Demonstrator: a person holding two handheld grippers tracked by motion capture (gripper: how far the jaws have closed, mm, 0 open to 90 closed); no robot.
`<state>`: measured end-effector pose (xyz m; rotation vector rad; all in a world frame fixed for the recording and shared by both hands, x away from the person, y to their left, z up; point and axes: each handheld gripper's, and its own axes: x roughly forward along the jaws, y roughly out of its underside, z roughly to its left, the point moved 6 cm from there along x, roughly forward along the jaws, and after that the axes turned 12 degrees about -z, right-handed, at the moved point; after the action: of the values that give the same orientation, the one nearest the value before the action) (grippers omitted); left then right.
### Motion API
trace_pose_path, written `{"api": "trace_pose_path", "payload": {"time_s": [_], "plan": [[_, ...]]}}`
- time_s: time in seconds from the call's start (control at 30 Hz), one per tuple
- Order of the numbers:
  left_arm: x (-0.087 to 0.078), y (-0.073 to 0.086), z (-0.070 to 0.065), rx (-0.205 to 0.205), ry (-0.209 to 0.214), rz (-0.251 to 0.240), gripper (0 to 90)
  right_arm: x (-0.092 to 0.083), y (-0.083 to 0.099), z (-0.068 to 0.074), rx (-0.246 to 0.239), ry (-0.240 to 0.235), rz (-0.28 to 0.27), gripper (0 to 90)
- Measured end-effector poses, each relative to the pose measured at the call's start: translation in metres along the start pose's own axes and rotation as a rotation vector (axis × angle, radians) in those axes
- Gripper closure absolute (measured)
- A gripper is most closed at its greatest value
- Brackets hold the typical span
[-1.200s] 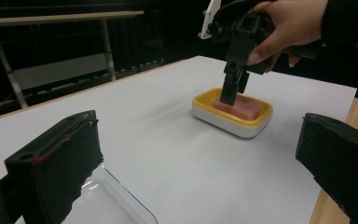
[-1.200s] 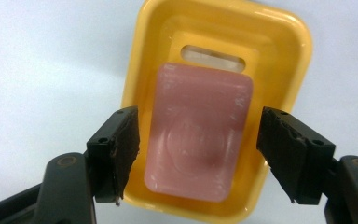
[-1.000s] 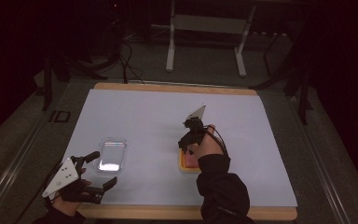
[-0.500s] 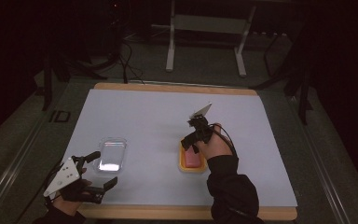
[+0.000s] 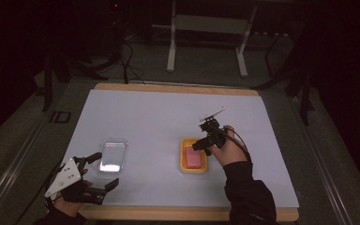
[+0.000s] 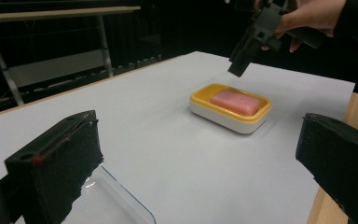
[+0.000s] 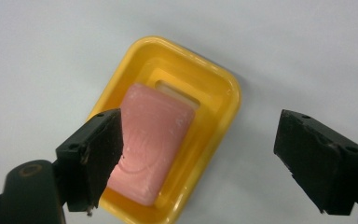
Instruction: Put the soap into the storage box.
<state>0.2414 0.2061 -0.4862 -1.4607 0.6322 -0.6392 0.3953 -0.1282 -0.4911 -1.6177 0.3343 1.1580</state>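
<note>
White-papered counter (image 5: 159, 117): pink soap bar (image 7: 151, 149) in yellow dish (image 7: 223, 93), likely slick, firm; best pinched across long sides. Right gripper (image 7: 198, 161) above, jaws wide apart; left gripper (image 6: 200, 177) likewise spread, empty.

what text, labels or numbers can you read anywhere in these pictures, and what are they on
"ID": a dark mark on the floor left of the white-covered table in the high view, blurred, so the reading is unsure.
Pink bar of soap in the yellow plastic soap dish: faint pressed curves on top, no letters legible.
Clear plastic lid, black left gripper, black right gripper: no text visible.
</note>
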Motion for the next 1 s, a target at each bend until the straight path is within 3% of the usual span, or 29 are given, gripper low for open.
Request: {"api": "trace_pose_path", "payload": {"time_s": [0.2, 0.43, 0.6, 0.87, 1.0], "plan": [[0.000, 0.001, 0.000, 0.003, 0.000, 0.006, 0.4, -0.014, 0.004, -0.007, -0.029, -0.038, -0.089, 15.2], [0.001, 0.002, 0.000, 0.003, -0.003, 0.011, 0.4, -0.026, 0.019, -0.017, -0.054, -0.041, -0.177, 14.4], [0.001, 0.002, 0.000, 0.003, -0.002, 0.012, 0.4, -0.032, 0.038, -0.028, -0.062, -0.018, -0.220, 14.4], [0.002, 0.003, 0.000, 0.001, -0.002, 0.019, 0.4, -0.046, 0.065, -0.047, -0.011, 0.022, -0.304, 14.5], [0.002, 0.003, 0.000, 0.001, -0.002, 0.019, 0.4, -0.051, 0.075, -0.051, -0.016, 0.041, -0.322, 14.9]]}}
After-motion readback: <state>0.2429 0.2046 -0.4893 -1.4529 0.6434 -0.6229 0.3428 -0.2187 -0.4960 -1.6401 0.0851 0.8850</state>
